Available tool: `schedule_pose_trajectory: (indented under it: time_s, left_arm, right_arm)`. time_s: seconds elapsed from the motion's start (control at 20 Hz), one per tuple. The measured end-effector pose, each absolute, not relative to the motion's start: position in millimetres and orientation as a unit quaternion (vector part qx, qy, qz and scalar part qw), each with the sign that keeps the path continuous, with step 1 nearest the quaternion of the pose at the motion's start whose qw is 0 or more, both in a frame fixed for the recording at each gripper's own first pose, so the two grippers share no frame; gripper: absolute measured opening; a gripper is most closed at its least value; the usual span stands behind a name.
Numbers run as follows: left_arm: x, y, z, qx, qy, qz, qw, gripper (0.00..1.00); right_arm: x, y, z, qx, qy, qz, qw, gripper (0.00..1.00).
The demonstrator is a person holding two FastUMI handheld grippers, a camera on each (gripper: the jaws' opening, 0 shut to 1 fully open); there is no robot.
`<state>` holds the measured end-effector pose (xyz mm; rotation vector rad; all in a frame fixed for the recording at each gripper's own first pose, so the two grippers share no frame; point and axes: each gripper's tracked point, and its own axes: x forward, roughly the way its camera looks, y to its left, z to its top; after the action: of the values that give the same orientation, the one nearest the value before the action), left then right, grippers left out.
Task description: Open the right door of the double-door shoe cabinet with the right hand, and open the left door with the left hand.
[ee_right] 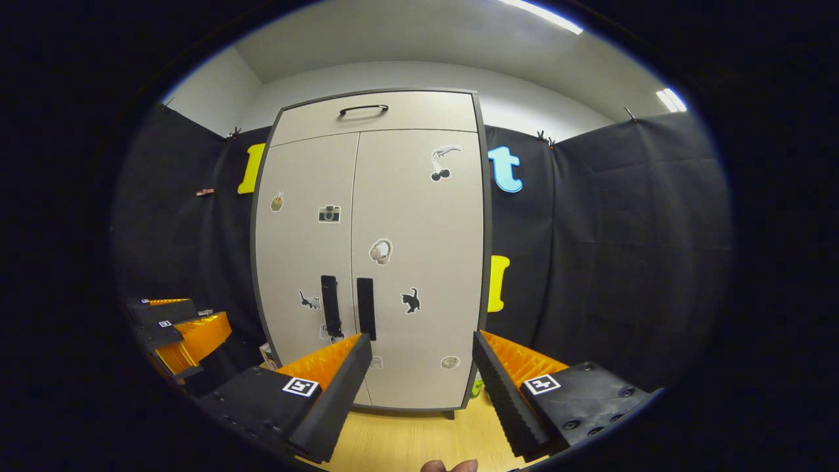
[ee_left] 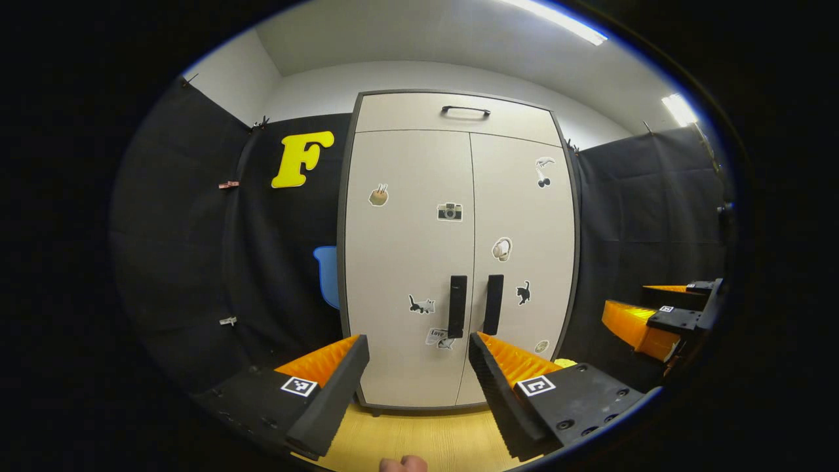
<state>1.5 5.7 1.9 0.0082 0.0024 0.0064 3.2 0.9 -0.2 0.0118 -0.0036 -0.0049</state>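
A pale double-door shoe cabinet (ee_left: 406, 262) (ee_right: 419, 275) stands ahead against the booth's wall, both doors closed. The left door's vertical handle (ee_left: 457, 306) (ee_right: 330, 305) and the right door's handle (ee_left: 493, 304) (ee_right: 365, 308) sit side by side at the centre seam. Small stickers dot both doors. My left gripper (ee_left: 418, 354) is open, well short of the cabinet, aimed just left of the handles. My right gripper (ee_right: 422, 354) is open too, pointing at the right door to the right of its handle. Each gripper also appears off to the side in the other's view: the right gripper (ee_left: 662, 318), the left gripper (ee_right: 177, 328).
A drawer with a curved handle (ee_left: 465, 110) tops the cabinet. Wooden floor (ee_left: 419, 439) runs in front of it. Black cloth walls close in on both sides. A fingertip (ee_left: 403, 464) shows at the bottom edge of each view.
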Motion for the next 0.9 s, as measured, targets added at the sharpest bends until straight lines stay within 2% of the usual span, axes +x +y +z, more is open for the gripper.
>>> schedule_pose_trajectory:
  time_s: [0.4,0.9]
  left_arm:
    - [3.9,18.3,-1.6,-0.001,0.003,0.004,1.0,0.95]
    - [13.9,44.0,-21.3,0.001,0.023,0.015,1.0,0.95]
  right_arm:
    - [55.2,42.0,0.5,0.027,-0.016,0.033,0.999,0.97]
    - [179.3,98.2,-56.5,0.015,0.017,0.055,0.998,0.97]
